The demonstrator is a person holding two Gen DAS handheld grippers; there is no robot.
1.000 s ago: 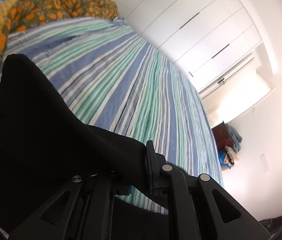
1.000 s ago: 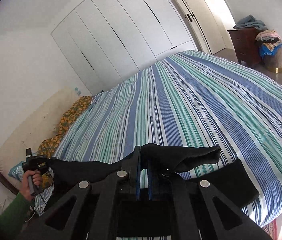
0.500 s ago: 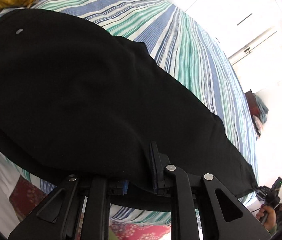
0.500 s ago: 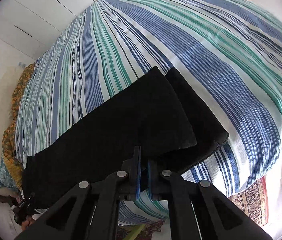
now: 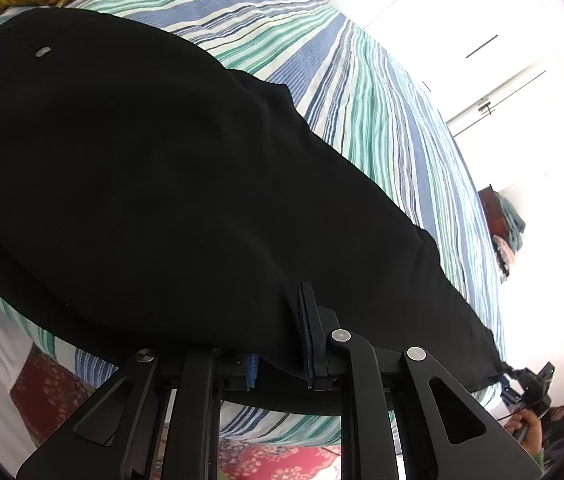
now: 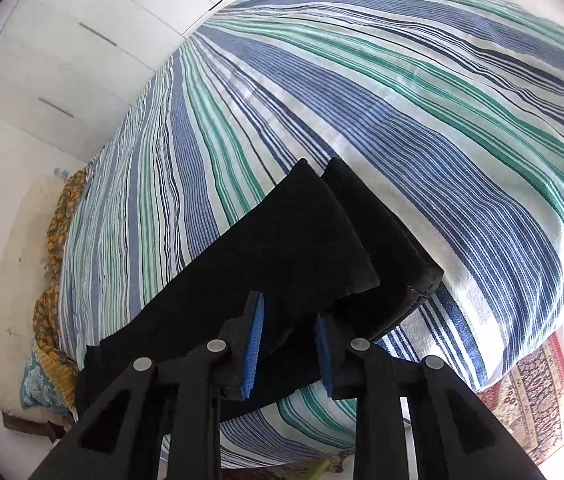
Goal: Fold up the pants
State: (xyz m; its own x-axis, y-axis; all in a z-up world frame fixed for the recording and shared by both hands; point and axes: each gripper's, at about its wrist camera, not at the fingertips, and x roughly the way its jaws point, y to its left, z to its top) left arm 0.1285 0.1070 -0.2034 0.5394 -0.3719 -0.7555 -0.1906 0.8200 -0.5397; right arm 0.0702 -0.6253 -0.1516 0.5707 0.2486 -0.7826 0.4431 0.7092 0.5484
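A: Left wrist view, what's up w/ the pants?
B: Black pants (image 5: 186,184) lie spread lengthwise along the near edge of the bed (image 5: 365,112), on the striped blue/green/white cover. A small pale button (image 5: 44,51) shows near the waist end, far left.
A: Left tool?
B: Left tool (image 5: 282,344) has its fingers parted, blue pads showing. Pants fabric runs between and over them, so can't tell if it's actually gripping or just sitting loose in the gap.
A: Right side?
B: In the right wrist view the right tool (image 6: 287,344) is clearly open, jaws spread w/ a wide gap, nothing pinched. The pants (image 6: 266,264) lie just under and ahead of it, the two leg ends lying nearly on top of each other, the upper one offset a bit from the lower, hems pointing toward the bed's middle.
A: Anything else around?
B: Orange-patterned pillow (image 6: 58,216) at the head of the bed, white wardrobe doors (image 6: 82,40) behind, a red patterned rug (image 6: 533,396) on the floor by the bed. In the left view, the person's hand (image 5: 523,428) on the other tool shows at bottom right.
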